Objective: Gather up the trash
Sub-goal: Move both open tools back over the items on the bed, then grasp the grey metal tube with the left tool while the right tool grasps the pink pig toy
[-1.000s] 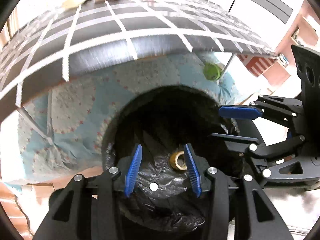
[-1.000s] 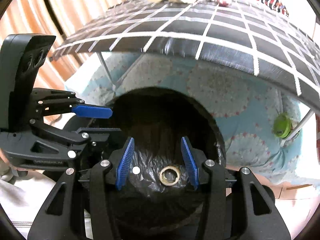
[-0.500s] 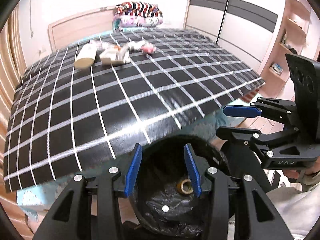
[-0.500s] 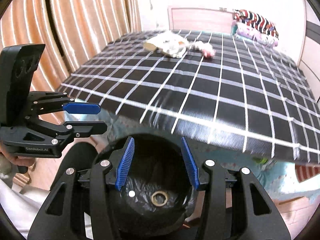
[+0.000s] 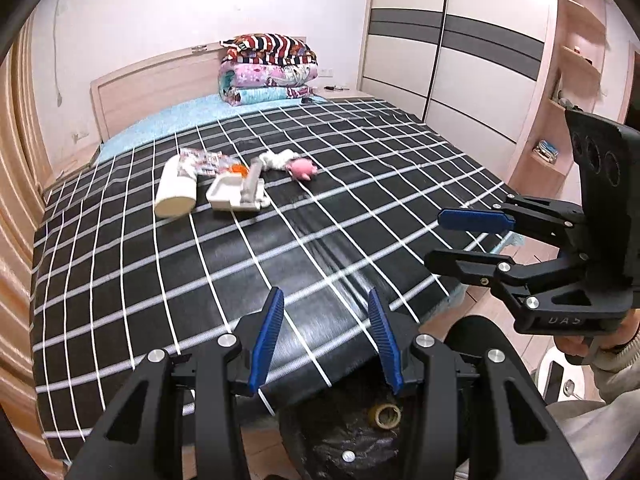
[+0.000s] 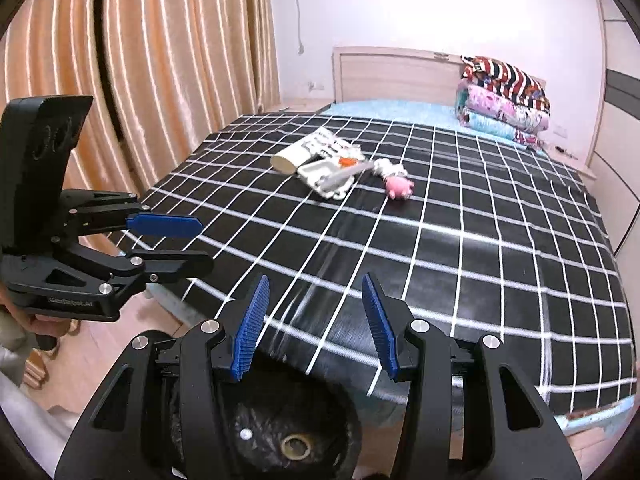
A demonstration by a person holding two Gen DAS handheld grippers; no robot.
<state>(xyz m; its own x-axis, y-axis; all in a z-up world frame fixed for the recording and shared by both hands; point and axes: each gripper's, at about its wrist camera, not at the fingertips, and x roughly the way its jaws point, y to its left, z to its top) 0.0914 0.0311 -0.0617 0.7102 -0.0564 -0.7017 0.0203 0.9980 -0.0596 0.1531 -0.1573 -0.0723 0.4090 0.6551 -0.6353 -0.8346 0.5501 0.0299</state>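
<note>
With both the left gripper [image 5: 326, 336] and right gripper [image 6: 314, 326] empty and spread over the black-lined bin [image 6: 256, 420] at the bed's foot edge, reach mid-bed for the white cup [image 5: 176, 192] and tray [image 5: 236, 196], approaching low.

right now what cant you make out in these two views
- Trash bin contents: both views, gripper bodies cover most; only a tape roll shows.
- Printed wrapper: left wrist view, print too small.
- Items under the white tray: right wrist view, overlapped.
- Shelf items: blurred at the edge.
</note>
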